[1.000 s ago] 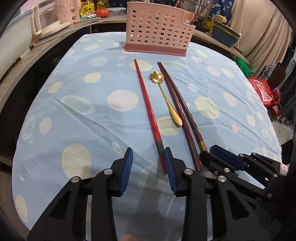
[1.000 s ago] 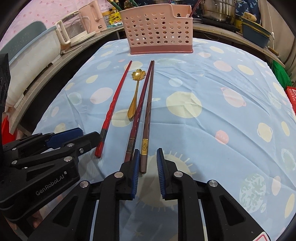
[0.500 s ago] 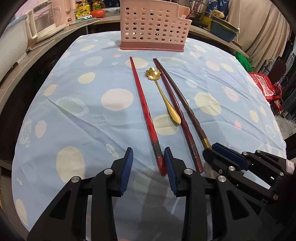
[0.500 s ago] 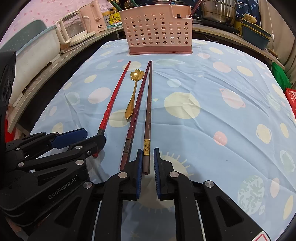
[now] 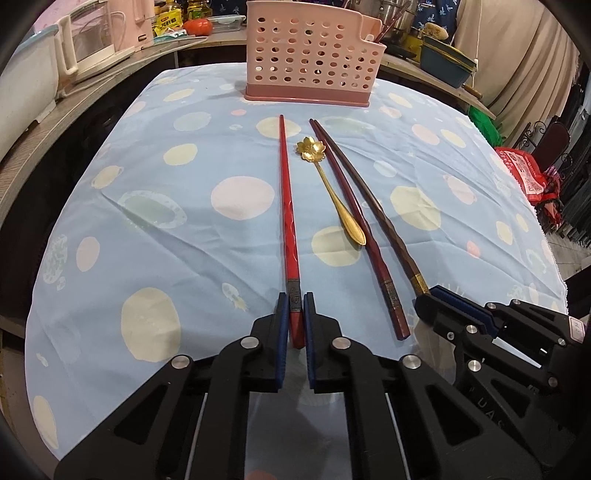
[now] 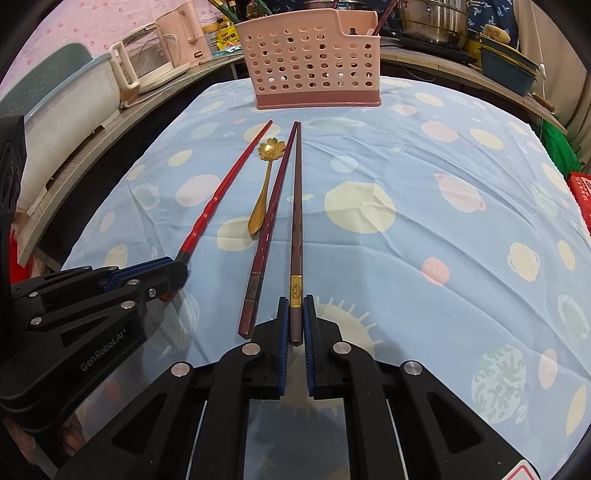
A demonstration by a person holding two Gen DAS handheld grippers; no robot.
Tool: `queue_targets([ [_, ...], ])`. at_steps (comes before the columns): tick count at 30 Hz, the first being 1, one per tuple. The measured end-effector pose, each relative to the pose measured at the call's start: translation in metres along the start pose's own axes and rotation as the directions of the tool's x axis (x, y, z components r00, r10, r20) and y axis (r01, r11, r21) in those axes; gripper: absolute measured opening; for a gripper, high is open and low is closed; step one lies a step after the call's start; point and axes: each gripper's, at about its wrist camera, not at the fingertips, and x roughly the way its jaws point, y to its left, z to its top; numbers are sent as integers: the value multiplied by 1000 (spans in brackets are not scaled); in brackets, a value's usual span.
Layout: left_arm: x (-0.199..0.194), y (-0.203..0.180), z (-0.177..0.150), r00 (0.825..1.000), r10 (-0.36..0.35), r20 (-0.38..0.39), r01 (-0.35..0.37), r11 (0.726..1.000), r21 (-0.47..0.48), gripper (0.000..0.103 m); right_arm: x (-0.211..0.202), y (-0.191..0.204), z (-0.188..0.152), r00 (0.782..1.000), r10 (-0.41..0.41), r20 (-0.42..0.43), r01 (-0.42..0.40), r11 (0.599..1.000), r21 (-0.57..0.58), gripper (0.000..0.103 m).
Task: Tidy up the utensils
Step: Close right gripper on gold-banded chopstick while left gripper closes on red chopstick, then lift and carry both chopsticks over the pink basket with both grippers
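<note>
Three chopsticks and a spoon lie side by side on the blue dotted tablecloth (image 5: 147, 229). My left gripper (image 5: 295, 299) has its jaws closing, and the blue pads press on the near end of the red chopstick (image 5: 287, 206). My right gripper (image 6: 295, 301) has its jaws closing, pressed on the end of the brown chopstick (image 6: 296, 206) with the gold band. Between them lie the dark red chopstick (image 6: 271, 210) and the gold flower spoon (image 6: 264, 188), both free. A pink perforated utensil basket (image 5: 310, 62) stands upright at the table's far edge.
A counter curves behind the table, with a pink kettle (image 6: 177, 37) and a white tub (image 6: 62, 107) on the left. A steel pot (image 6: 432, 18) and a teal bin (image 5: 443, 59) stand at the back right. A red bag (image 5: 524, 177) sits beyond the table's right edge.
Both grippers have shut on their chopstick ends: the left on the red one, the right on the brown one. Neither hand has moved, and the utensils lie as before.
</note>
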Motion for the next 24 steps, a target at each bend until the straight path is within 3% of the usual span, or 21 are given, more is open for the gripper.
queue_targets([
  [10, -34, 12, 7, 998, -18, 65, 21, 999, -39, 7, -27, -7, 7, 998, 15, 61, -16, 1000, 23, 7],
  [24, -88, 23, 50, 980, -26, 198, 39, 997, -63, 7, -92, -19, 59, 970, 49, 239, -63, 997, 52, 7],
])
